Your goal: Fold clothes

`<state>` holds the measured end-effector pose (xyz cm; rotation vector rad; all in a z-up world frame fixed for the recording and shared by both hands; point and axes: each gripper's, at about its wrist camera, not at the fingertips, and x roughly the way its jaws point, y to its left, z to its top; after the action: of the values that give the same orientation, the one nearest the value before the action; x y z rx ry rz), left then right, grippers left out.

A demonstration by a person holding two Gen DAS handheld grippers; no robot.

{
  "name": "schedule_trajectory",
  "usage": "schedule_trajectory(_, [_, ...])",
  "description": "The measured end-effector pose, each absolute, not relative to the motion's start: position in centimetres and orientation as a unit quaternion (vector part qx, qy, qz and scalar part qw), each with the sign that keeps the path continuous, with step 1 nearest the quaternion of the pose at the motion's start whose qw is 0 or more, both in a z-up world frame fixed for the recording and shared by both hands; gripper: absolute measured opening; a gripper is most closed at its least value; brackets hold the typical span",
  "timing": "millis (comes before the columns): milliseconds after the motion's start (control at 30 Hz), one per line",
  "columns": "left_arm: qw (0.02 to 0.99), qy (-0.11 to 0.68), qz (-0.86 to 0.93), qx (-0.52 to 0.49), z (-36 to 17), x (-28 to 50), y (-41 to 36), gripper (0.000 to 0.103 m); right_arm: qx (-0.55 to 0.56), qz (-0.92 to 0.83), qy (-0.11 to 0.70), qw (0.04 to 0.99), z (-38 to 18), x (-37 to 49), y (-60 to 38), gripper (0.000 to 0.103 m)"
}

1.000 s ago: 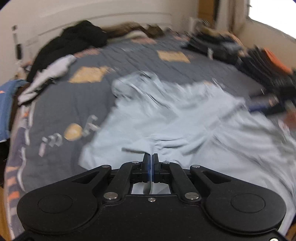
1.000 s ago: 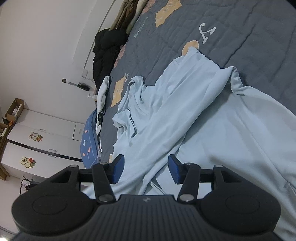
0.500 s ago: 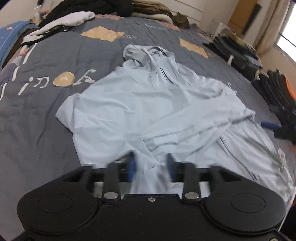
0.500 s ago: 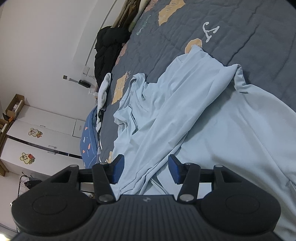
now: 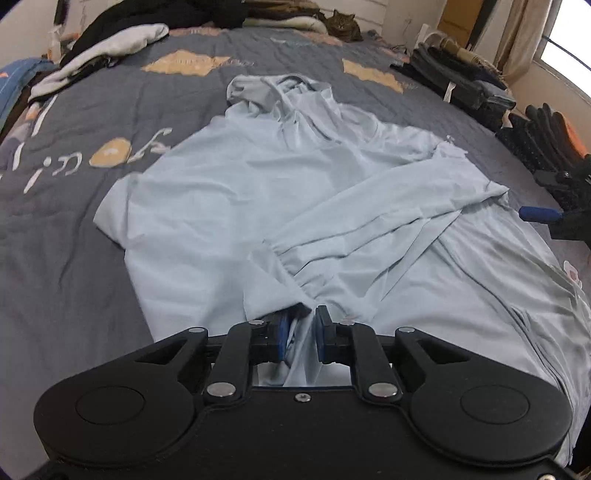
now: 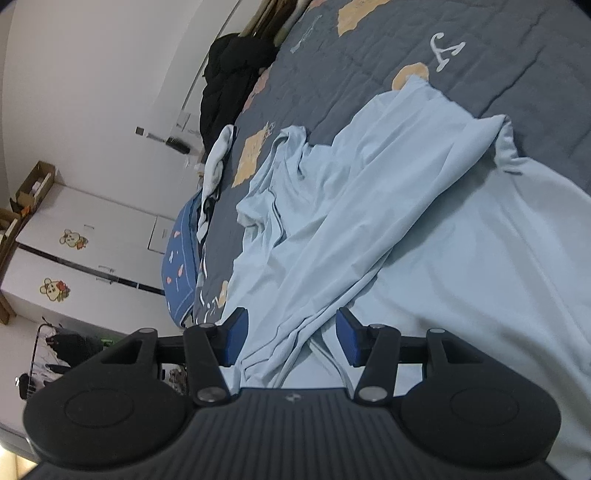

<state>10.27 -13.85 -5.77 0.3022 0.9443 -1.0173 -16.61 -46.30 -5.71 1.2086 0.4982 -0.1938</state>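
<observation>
1. Hoodie (image 5: 280, 192), pale blue, lies spread on the grey quilted bed (image 5: 74, 258) ahead of both tools; dark clothes piled beyond.
2. Left tool (image 5: 301, 332) closing, sleeve cuff between its jaws; right tool (image 6: 291, 341) released over fabric; white wardrobe (image 6: 92, 258) to its left.

Hoodie (image 5: 258, 192) spread on bed (image 5: 66, 266), cat (image 5: 341, 24) behind it, folded clothes pile (image 5: 458, 85) to its right

A pale blue hooded top (image 5: 295, 192) lies across a dark grey quilted bedspread (image 5: 66, 236) printed with tan patches and white lettering. Upper left of the frame, black clothing (image 5: 110, 26); upper centre, a brown tabby cat (image 5: 341, 24). Black grippers carry blue pads (image 5: 282, 338).
</observation>
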Motion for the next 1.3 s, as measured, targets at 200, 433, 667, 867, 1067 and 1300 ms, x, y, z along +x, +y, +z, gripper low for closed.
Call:
schedule_trajectory(200, [0.768, 0.453, -0.439, 0.11, -6.8, 11.4, -14.0, 0.029, 0.557, -0.085, 0.237, 0.792, -5.7, -16.2, -45.8, 0.052])
schedule_trajectory(433, [0.767, 0.467, -0.438, 0.028, -6.9, 13.1, -14.2, 0.029, 0.554, -0.085, 0.238, 0.794, -5.8, -16.0, -45.6, 0.052])
schedule_trajectory(667, [0.763, 0.437, -0.475, 0.039, -5.6, 12.4, -15.7, 0.003, 0.525, -0.102, 0.237, 0.811, -6.5, -15.0, -46.5, 0.052])
schedule_trajectory(867, [0.789, 0.343, -0.5, 0.097, 0.0, 10.8, -13.0, 0.003, 0.547, -0.178, 0.203, 0.793, -9.1, -16.6, -51.1, 0.052])
schedule_trajectory(1067, [0.805, 0.29, -0.498, 0.14, 3.1, 10.0, -11.9, 0.003, 0.606, -0.242, 0.14, 0.745, -13.0, -19.2, -54.1, 0.051])
schedule_trajectory(1300, [0.809, 0.323, -0.453, 0.19, -0.9, 10.5, -13.9, 0.003, 0.613, -0.274, 0.108, 0.733, -13.9, -20.4, -54.2, 0.001])
